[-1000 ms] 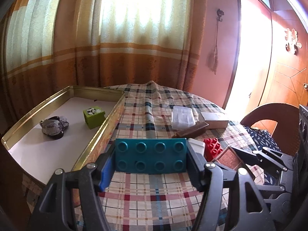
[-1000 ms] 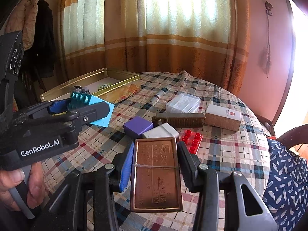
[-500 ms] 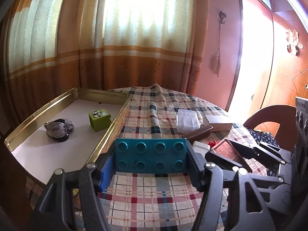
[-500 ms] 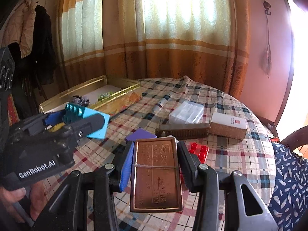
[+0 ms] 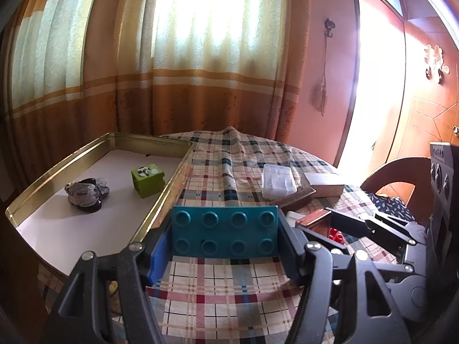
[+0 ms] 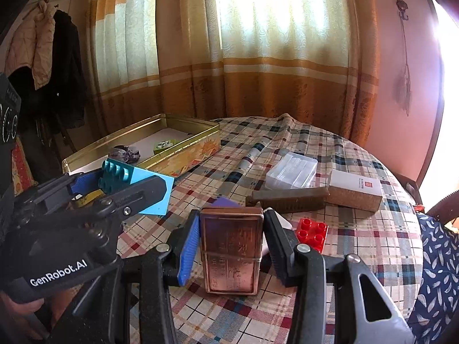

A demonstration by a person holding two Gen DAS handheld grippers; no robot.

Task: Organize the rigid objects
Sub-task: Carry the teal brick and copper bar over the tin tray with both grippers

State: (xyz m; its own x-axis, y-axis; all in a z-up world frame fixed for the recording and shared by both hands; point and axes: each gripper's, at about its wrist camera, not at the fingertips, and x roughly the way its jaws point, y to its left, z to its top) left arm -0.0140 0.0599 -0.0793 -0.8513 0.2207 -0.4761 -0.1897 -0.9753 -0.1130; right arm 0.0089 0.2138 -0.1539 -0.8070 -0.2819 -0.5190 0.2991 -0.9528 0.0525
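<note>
A checked tablecloth [image 6: 358, 235] is spread under a gold tin [image 5: 160, 146]. A teal brick [image 5: 225, 235] is clamped above the cloth by the left gripper [image 5: 225, 246], a copper case [image 6: 231, 250] by the right gripper [image 6: 231, 246]. A red brick [image 6: 312, 233] lies beside it.

Colours on the plaid tablecloth [image 6: 358, 238]
Teal studded brick [image 5: 225, 235]; copper tin [image 6: 231, 253]; red brick [image 6: 312, 233]; gold tray [image 5: 160, 147]; green cube [image 5: 147, 182].
</note>
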